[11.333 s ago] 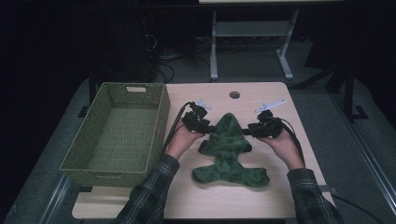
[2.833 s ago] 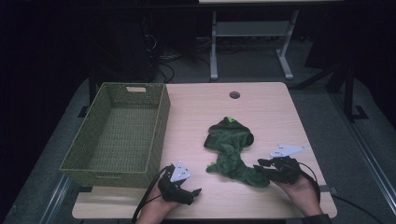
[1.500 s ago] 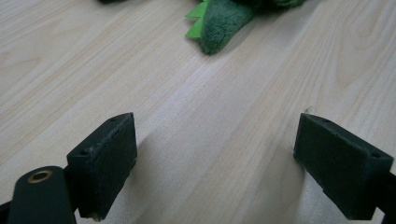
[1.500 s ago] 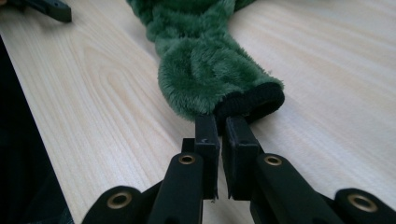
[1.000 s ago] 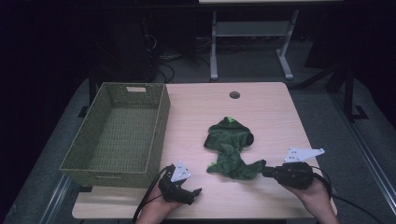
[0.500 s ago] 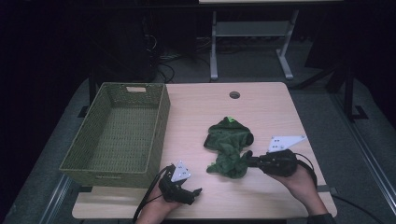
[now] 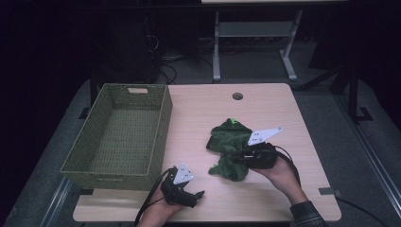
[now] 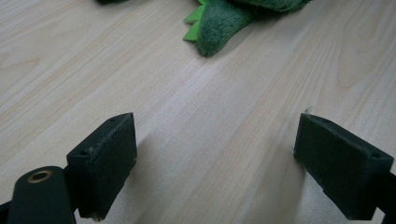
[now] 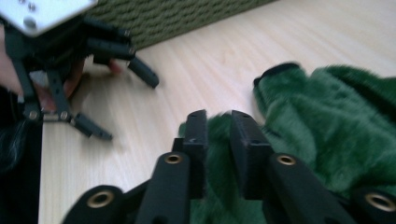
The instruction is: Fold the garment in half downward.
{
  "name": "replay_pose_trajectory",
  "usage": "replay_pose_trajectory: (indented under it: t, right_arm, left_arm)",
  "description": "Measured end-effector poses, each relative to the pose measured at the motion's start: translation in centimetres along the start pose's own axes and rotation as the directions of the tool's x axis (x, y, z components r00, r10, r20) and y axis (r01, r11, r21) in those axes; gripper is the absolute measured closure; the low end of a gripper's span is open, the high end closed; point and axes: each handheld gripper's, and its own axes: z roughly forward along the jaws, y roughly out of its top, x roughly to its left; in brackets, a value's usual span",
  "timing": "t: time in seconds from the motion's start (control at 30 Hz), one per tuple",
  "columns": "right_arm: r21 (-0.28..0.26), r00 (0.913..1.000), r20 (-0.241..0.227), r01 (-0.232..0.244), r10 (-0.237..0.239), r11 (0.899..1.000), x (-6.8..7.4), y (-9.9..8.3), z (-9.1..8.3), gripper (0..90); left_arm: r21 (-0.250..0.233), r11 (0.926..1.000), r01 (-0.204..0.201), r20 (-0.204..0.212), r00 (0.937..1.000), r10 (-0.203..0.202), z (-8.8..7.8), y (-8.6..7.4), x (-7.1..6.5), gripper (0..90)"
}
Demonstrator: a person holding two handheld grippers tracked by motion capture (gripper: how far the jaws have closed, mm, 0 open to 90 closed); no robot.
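Two grippers sit low over the wooden table. On the left side stands a green woven basket, right by the table's edge. Next comes the left gripper, near the front edge, just beside the basket's front corner. Its jaws are spread wide and nothing is between them, just bare wood. Then comes the fuzzy green plush toy, crumpled up in the middle of the table. The right gripper rests against the toy's right side. Its jaws have just been opening a little, with a small gap between them and green fur lying under them, but they are not pinching the toy.
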Motion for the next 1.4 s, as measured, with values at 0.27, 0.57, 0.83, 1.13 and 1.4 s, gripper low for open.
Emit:
replay_pose_trajectory:
  t: [0.27,0.57,0.83,1.13,1.4]
  right_arm:
    - [0.049,0.9946,0.094,-0.049,0.045,0.998,-1.0,-0.3,1.3,85.4]
    - [0.174,0.9949,0.071,-0.083,0.072,0.981,-1.4,-2.0,4.4,87.9]
    - [0.211,0.9929,0.090,-0.095,0.078,0.973,-1.3,-2.5,5.1,90.0]
    - [0.162,0.9911,0.106,-0.098,0.081,0.982,-1.1,-2.2,4.0,82.9]
    - [0.093,0.9866,0.131,-0.110,0.097,0.990,-1.2,-1.5,1.8,67.3]
  left_arm:
    - [0.005,1.0000,-0.007,-0.003,1.0000,0.007,0.0,0.0,0.0,12.6]
    - [0.005,1.0000,0.001,-0.001,1.0000,-0.001,0.0,0.0,0.0,12.6]
    - [0.004,1.0000,0.001,-0.002,1.0000,-0.001,0.0,0.0,0.0,12.6]
    - [0.009,1.0000,0.003,0.001,1.0000,-0.003,0.1,0.2,0.0,12.6]
    - [0.054,0.9985,0.002,0.004,1.0000,-0.002,0.3,1.0,0.0,13.0]
